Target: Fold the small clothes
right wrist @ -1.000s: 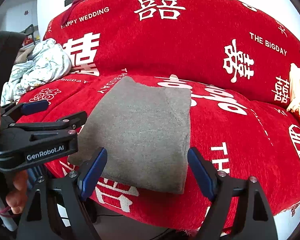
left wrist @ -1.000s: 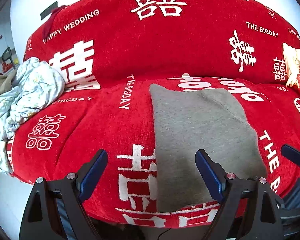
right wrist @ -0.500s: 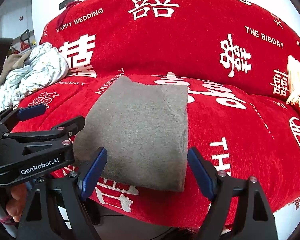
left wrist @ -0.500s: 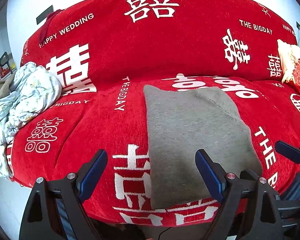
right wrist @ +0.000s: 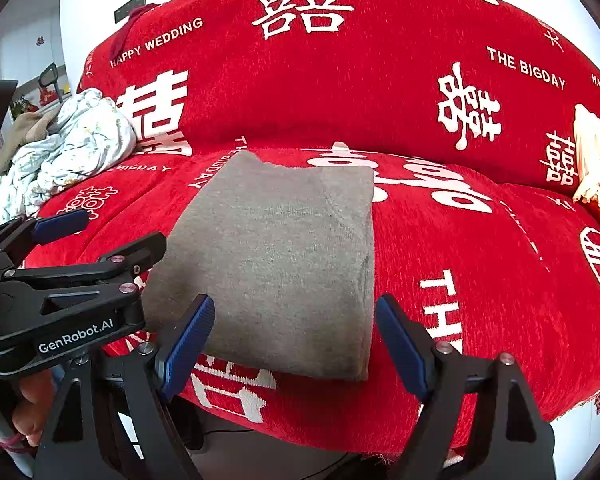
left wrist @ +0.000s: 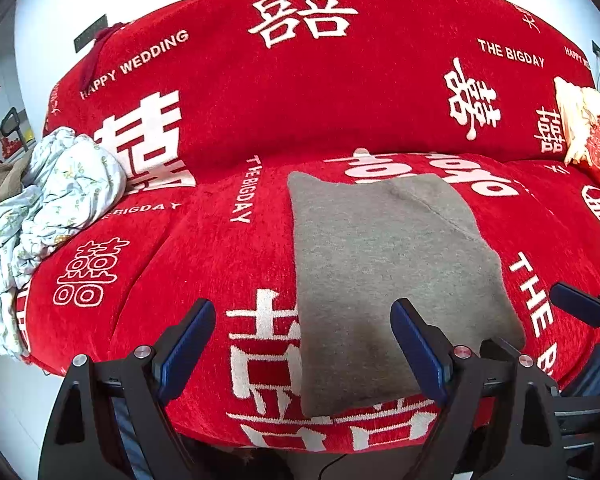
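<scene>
Red wedding-print sofa (left wrist: 228, 272) carries a flat-folded grey knit garment (left wrist: 384, 272); both hand-held grippers—left (left wrist: 304, 350), right (right wrist: 296, 346)—hover wide, empty; next, probably another fold or the crumpled pale floral garment (left wrist: 56, 200).

Sofa cover (left wrist: 220, 128): "HAPPY WEDDING", "THE BIGDAY", white double-happiness characters are woven in.
Left tongs (right wrist: 64, 264): "GenRobot.AI" is printed on the body.

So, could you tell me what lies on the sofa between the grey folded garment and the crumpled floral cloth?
Nothing: only the bare red sofa cover with white lettering separates the grey garment from the floral cloth, clearest in the left wrist view.
</scene>
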The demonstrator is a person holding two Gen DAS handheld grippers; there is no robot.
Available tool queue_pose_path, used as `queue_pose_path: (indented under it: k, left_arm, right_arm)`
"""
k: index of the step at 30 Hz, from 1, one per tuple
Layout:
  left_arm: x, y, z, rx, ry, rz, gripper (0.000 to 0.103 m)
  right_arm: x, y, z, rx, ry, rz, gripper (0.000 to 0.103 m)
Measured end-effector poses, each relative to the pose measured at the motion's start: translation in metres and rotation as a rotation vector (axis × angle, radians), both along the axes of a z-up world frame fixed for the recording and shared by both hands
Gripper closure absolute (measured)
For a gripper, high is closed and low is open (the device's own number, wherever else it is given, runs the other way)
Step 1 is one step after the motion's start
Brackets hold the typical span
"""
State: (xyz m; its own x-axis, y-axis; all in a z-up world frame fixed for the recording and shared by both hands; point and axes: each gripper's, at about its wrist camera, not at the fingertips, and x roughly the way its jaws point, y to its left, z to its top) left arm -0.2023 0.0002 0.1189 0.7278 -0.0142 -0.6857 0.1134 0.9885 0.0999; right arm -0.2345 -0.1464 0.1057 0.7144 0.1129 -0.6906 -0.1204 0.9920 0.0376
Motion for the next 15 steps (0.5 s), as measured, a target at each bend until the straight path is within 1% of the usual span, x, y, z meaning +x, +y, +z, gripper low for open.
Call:
queue_pose_path:
  k: [3, 15]
  left_arm:
    - [-0.0019, 0.0018, 0.0017, -0.004, -0.014, 0.006, 0.013]
    - [-0.0022, -0.0002, 0.0015, 0.011, -0.017, 0.006, 0.013]
  right_arm:
    - [-0.0003, -0.0004, 0.0003, 0.001, -0.002, -0.002, 0.018]
    - [-0.0009, 0.001, 0.0007, -0.005, -0.002, 0.001, 0.018]
